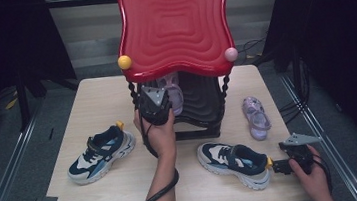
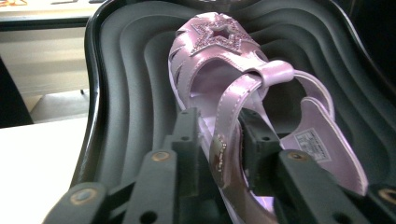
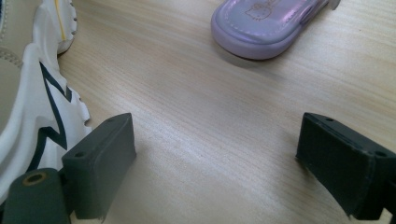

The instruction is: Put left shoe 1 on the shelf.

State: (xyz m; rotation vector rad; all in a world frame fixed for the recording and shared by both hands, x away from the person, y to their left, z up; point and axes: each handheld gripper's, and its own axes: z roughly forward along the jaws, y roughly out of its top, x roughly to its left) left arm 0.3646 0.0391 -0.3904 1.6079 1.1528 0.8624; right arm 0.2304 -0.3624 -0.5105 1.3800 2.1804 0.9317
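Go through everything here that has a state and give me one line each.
Left gripper: jaws either side of the sandal's strap, at the rack's lower shelf.
Right gripper: open, empty, low over the table.
Pink sandal: upright on the black lower shelf.
Second pink sandal: upright on the table.
Left sneaker: upright, on table.
Right sneaker: upright, on table.
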